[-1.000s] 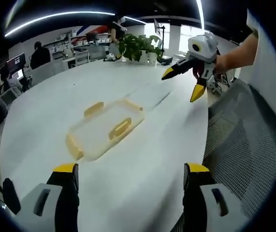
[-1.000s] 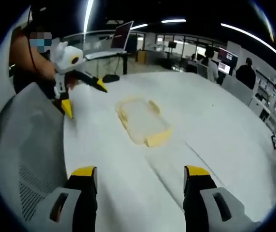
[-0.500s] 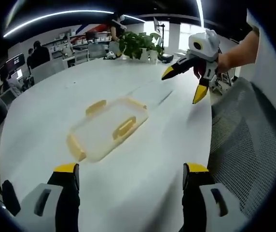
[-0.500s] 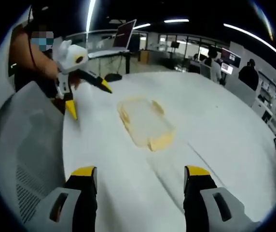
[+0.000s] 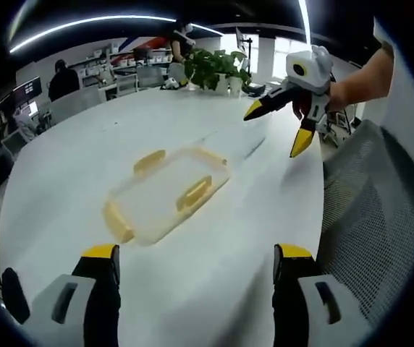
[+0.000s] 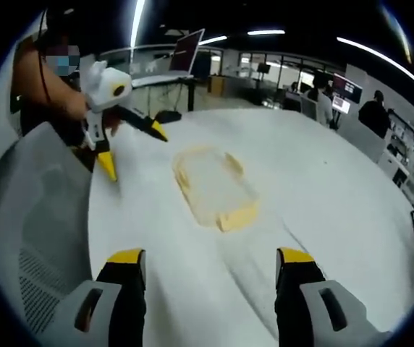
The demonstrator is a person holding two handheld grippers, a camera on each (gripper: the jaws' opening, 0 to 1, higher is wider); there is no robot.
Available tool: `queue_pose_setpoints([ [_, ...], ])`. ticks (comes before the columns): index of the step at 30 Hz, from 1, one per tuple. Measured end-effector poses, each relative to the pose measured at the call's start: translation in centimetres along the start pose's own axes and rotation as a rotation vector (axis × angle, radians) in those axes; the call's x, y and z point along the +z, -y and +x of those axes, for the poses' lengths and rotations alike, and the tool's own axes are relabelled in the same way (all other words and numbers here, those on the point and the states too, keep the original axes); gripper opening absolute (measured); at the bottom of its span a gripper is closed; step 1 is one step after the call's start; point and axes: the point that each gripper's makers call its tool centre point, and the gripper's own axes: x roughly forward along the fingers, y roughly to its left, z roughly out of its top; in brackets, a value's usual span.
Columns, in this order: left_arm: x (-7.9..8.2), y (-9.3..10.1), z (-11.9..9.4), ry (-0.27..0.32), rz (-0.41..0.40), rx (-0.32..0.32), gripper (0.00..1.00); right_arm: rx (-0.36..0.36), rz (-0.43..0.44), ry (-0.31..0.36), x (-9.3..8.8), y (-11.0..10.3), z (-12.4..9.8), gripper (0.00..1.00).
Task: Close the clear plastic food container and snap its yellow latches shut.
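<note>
Opposed views, shared container (image 5: 165, 194) (seemingly mid-table)

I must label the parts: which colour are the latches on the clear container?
Yellow latches on the container, clearest in the left gripper view.

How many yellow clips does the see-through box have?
4 that I can see on the box: one on the far long side, one on the near long side, one at the left end, and a faint one at the right end.

White-bodied left hand-held gripper (image 5: 190, 260) and right hand-held gripper (image 6: 210, 264), black jaws, yellow tips.
</note>
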Motion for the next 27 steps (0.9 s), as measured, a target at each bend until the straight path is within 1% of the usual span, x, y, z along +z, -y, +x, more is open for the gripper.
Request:
queue_pose_setpoints([
  [8,-0.2,-0.8,0.1,-0.017,0.012,-0.002,0.88,0.005,-0.021,-0.011,0.3,0.6,0.5,0.71],
  [12,-0.1,-1.2,0.2,-0.022,0.021,-0.006,0.87,0.01,-0.04,-0.012,0.8,0.8,0.6,0.69],
  [19,0.0,-1.9,0.4,-0.039,0.046,-0.012,0.86,0.016,-0.057,-0.012,1.4,1.4,1.2,0.69],
  [27,0.2,-3.2,0.8,-0.059,0.085,-0.02,0.84,0.025,-0.09,-0.021,1.7,1.8,1.9,0.69],
])
